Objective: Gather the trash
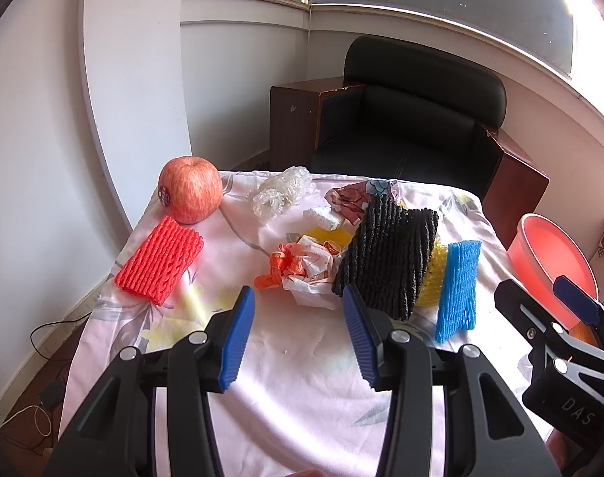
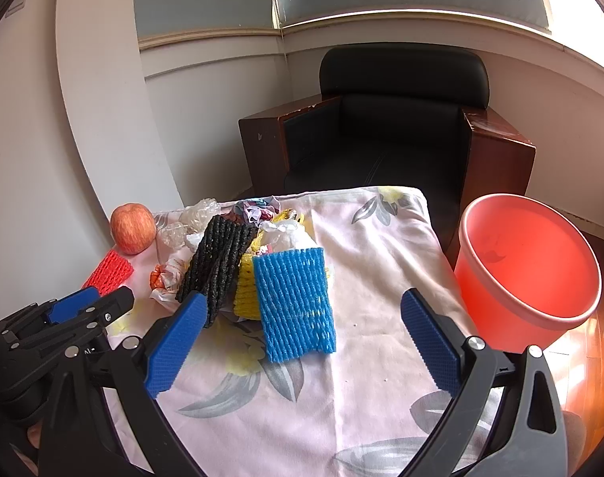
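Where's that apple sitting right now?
The apple stands at the table's far left corner, by the wall, in both views, just behind the red foam net and left of the crumpled clear plastic.

apple point(image 1: 190, 189) on floral cloth point(image 2: 365, 246) | black armchair point(image 2: 401, 119) behind | cables point(image 1: 43, 334) on floor

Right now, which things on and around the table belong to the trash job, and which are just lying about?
For the job: blue foam net, black foam net, yellow foam net, red foam net, crumpled wrappers, clear plastic wrap, red bucket, both open grippers.

Lying about: apple, armchair.
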Motion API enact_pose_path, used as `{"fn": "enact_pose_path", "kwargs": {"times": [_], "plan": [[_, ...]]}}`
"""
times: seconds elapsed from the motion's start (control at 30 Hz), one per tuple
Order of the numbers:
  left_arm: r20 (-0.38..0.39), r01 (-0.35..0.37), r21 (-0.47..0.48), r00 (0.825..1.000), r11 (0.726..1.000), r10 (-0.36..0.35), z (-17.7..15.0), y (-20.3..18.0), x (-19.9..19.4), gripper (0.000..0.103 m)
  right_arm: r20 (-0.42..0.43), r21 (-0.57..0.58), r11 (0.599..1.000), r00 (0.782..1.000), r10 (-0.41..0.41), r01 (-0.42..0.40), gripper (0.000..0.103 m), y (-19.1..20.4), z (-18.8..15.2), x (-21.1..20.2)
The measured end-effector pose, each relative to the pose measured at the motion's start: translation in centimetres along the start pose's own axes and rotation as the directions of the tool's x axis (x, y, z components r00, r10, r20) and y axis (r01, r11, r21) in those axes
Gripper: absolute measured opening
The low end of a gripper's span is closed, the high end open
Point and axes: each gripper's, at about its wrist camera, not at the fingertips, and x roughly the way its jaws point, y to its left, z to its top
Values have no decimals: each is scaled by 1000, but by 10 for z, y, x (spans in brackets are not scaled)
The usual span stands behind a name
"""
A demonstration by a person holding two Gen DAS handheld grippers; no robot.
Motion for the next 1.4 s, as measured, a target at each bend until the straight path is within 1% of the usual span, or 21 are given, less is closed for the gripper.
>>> {"fn": "enact_pose_path", "kwargs": {"times": [0.83,1.4], "plan": [[0,-1,13,1000,1000,1,0,-4,-1,46,5,17,1000,1000,4,-4,99,-4,2,-3],[-12,-3,18,1000,1000,3,-2,-6,3,46,6,18,1000,1000,0,0,99,-4,2,-4]]}}
